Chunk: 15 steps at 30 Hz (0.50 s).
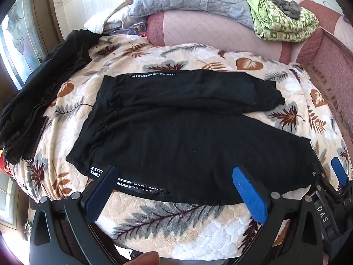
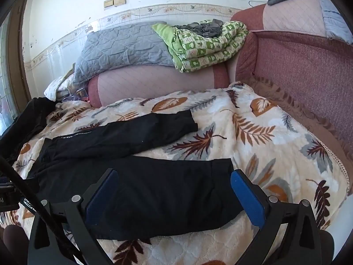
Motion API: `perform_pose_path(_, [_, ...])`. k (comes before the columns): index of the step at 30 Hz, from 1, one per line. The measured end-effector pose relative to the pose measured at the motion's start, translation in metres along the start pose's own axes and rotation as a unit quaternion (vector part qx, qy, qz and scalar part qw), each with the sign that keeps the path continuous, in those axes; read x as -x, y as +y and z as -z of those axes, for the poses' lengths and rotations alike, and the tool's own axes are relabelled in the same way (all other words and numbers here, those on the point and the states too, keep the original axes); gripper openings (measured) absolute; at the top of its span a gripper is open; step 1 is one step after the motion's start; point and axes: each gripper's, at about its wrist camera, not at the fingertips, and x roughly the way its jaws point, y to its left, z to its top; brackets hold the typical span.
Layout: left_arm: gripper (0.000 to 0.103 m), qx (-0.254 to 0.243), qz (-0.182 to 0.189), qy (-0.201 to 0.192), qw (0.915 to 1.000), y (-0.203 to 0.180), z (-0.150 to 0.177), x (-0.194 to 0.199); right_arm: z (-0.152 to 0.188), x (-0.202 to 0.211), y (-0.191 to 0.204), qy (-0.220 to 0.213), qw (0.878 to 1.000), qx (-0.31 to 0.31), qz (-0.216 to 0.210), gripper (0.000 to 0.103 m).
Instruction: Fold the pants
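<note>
Pants (image 1: 176,132) flat on blanket (image 1: 176,225), legs apart, unfolded. Left tool (image 1: 174,190) and right tool (image 2: 174,192) wide, empty, near hem. All folds left.

A lived-in room of a home: a pink upholstered corner sofa (image 2: 308,70) draped with a leaf-patterned plush blanket (image 2: 253,132), a grey quilt (image 2: 123,46) and a folded green bedcover (image 2: 209,48) piled on its back, wall switches (image 2: 115,1), tiled border (image 2: 66,37).
</note>
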Motion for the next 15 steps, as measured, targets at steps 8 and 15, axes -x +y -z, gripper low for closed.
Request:
perform_pose_path(8, [0.103,0.001,0.009,0.059,0.9982,-0.001,0.007,-0.046,0.014,-0.019,0.002,0.044,0.999,0.006,-0.006,0.103])
perform_pose_path(15, [0.103,-0.009,-0.006,0.110,0.9939,0.005,0.036,-0.091,0.031,-0.047,-0.006,0.098,0.995,0.001,-0.002,0.103])
